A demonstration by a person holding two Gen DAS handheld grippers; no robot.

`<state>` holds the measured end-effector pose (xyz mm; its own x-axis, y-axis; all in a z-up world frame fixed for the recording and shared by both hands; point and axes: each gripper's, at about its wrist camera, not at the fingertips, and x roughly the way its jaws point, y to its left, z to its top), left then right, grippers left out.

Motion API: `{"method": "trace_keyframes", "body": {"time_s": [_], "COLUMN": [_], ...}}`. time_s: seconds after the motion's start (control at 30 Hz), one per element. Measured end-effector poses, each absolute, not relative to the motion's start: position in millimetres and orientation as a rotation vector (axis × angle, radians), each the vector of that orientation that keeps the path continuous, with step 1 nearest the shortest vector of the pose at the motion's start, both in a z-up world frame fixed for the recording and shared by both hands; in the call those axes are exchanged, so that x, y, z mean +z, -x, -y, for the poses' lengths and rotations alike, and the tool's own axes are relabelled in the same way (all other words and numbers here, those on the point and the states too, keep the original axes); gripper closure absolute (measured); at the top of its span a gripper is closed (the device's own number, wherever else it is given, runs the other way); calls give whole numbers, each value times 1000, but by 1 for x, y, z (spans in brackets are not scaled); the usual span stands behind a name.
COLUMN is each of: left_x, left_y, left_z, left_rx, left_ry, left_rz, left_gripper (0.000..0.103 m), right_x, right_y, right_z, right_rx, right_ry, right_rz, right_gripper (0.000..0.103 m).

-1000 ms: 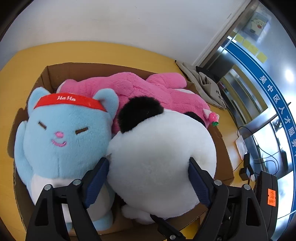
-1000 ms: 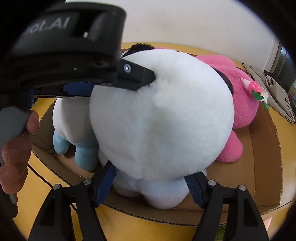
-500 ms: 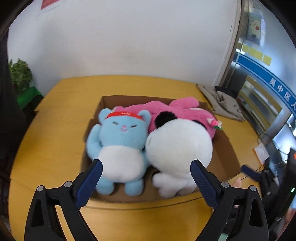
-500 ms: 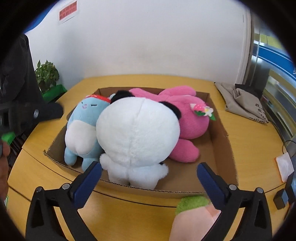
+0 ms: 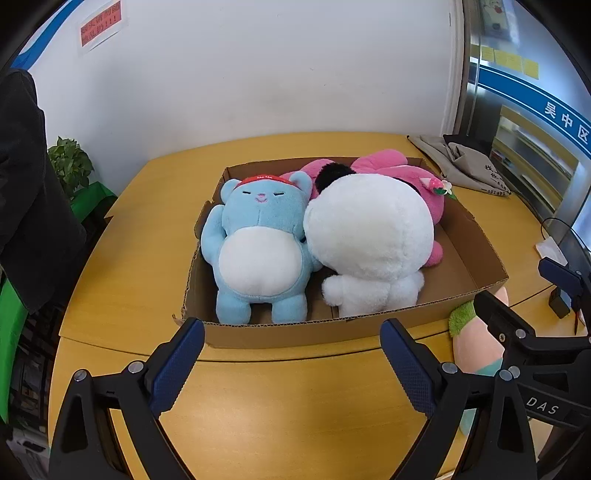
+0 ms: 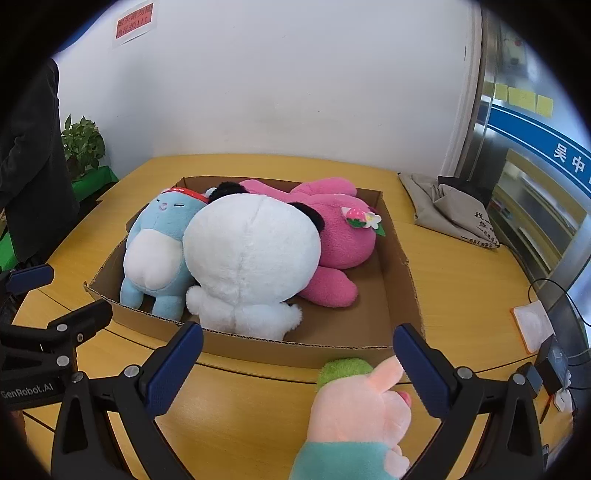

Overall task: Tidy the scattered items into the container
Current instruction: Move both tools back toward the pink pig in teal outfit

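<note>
On the yellow wooden surface [image 5: 122, 288] stood a shallow cardboard box [image 5: 476, 254], and three plush toys lay inside it. At the left end was a blue bear [image 5: 258, 236] with a white belly, on its back, wearing a red headband [image 5: 266, 178] with small white letters too blurred to read here. Pressed against its side was a white panda [image 5: 369, 236] with black ears, its back toward the cameras. Behind the panda lay a pink toy [image 6: 343, 229] with a small strawberry and flower on its head.

One more plush [image 6: 360, 410], peach-coloured with a green tuft and a teal lower part, lay on the surface outside the box, just beside the near wall. In the right wrist view it sat between the fingers of the right gripper [image 6: 295, 365], closer to the right one; the jaws were wide open and held nothing. The left gripper [image 5: 291, 360] was also wide open and empty, near the front wall of the box.

"GenRobot.AI" was printed on the left tool's body in the right view, and "DAS" on the right tool in the left view. A red notice [image 5: 100, 27] hung on the white wall, unreadable. A blue band [image 5: 535, 103] at the right showed the white characters "吴中区". A grey cloth bag [image 6: 447, 210] lay by the far right edge.
</note>
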<state>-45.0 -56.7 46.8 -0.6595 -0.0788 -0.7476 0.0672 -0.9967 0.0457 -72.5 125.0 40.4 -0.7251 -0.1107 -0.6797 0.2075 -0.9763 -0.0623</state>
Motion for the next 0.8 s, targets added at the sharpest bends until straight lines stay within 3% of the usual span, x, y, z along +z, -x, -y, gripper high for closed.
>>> {"method": "trace_keyframes", "body": {"time_s": [0.8], "left_x": [41], "left_y": [33], "left_z": [51], "left_rx": [-2805], "left_ry": [-1286], "left_rz": [-49], "left_gripper": [5], "right_x": [40], "right_y": [60], "right_z": [-130], "right_rx": [-2764], "right_ry": [-1094], "right_rz": [-214], "right_gripper": [0]}}
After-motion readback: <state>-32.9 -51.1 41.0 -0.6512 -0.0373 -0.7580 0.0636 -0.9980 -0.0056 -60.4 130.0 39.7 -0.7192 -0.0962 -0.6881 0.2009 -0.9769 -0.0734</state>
